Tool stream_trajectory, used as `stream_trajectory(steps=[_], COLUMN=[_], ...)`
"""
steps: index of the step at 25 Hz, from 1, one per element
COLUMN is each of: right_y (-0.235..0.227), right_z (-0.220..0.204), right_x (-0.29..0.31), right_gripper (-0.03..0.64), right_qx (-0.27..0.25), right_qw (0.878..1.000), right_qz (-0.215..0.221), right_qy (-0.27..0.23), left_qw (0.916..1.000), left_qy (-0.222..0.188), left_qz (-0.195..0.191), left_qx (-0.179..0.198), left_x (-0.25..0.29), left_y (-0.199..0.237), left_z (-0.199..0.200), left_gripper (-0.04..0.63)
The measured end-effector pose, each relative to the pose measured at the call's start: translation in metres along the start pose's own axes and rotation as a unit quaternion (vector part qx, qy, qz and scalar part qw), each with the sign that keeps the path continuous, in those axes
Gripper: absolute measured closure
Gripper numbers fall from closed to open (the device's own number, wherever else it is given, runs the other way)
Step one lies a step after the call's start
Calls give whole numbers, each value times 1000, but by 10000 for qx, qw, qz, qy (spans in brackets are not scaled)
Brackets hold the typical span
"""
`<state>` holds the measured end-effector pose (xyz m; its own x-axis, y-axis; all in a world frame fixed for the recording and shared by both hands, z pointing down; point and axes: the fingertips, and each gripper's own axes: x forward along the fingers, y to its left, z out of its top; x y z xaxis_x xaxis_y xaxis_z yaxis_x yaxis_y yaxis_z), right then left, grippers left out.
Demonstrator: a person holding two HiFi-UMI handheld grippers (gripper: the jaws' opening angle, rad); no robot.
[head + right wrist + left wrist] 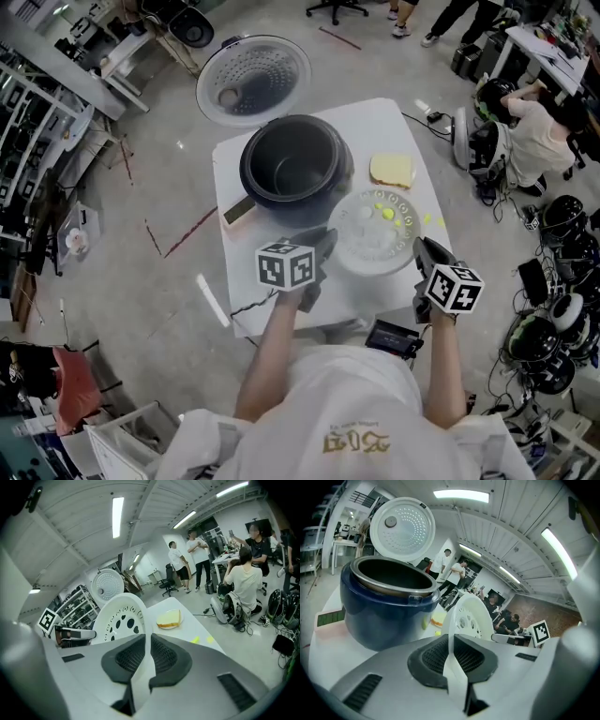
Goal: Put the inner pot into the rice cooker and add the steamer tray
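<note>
The tray (375,230) is held at centre frame in the head view, just lower right of the cooker (249,178), whose pot (295,169) is already inside. The left gripper (451,644) is clamped on the tray's left rim, the right gripper (147,646) on its right rim, each rim edge-on between the pads

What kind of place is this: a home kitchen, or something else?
Probably a lab or workshop, not a home kitchen: the rice cooker stands on a white table, with equipment racks, an office chair and a person seated at a desk nearby.
</note>
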<state>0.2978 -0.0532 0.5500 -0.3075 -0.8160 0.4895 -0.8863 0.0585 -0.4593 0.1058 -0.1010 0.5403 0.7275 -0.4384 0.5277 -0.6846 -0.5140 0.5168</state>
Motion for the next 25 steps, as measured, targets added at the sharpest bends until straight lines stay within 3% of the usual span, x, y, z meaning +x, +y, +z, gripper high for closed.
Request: stream_trajectory(steps=[13, 25], right_y=[71, 127], right_z=[51, 76], right_x=[8, 37], right_gripper=[571, 571], right_qx=[-535, -853], right_qw=[9955, 9900], right_qz=[743, 1091], right_qy=[-233, -266], left_qw=[9965, 9911], left_qy=[-794, -1243], left_qz=[203, 334], left_qx=[-170, -340], left_x=[-69, -109], left_y=[7, 41], left_z=[43, 74], left_gripper=[545, 545])
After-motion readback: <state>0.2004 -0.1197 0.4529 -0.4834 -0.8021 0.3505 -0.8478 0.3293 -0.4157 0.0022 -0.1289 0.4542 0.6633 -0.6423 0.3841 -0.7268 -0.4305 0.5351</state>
